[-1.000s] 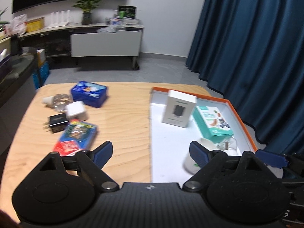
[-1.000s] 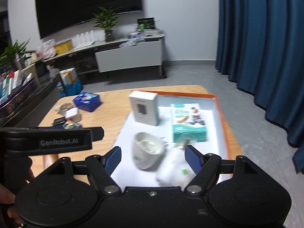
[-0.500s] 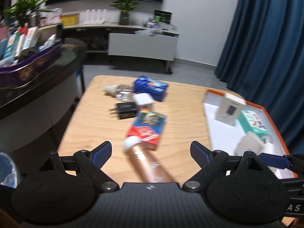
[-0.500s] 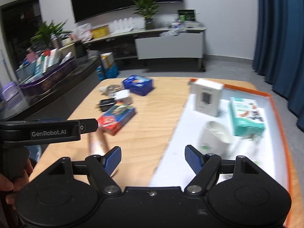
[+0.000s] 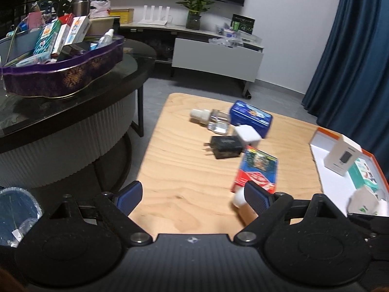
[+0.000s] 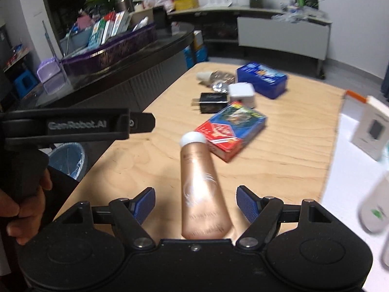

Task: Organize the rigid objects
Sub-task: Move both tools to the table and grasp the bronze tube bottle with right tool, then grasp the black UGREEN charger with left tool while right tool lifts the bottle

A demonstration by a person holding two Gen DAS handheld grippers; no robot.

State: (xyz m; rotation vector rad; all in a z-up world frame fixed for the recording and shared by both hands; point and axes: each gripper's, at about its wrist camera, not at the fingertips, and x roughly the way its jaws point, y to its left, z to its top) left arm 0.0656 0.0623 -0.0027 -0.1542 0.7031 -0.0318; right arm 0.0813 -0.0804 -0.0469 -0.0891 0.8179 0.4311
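Room: dark curtain at the right, a cabinet with plants at the top.
Counter (image 6: 279, 150): light wood, fills the middle.
Tray (image 5: 323, 135): white with an orange rim, at the right edge — a few boxes already sit inside.
Left to do: blue tin (image 6: 261, 79), red box (image 6: 229, 131), black plug (image 6: 214, 102) and others wait mid-counter.
Tube (image 6: 201, 189): pink, lying bottom middle.
Right tongs (image 6: 195, 205): wide open around the tube — not touching.
Left tongs (image 5: 192, 197): wide open, holding nothing.
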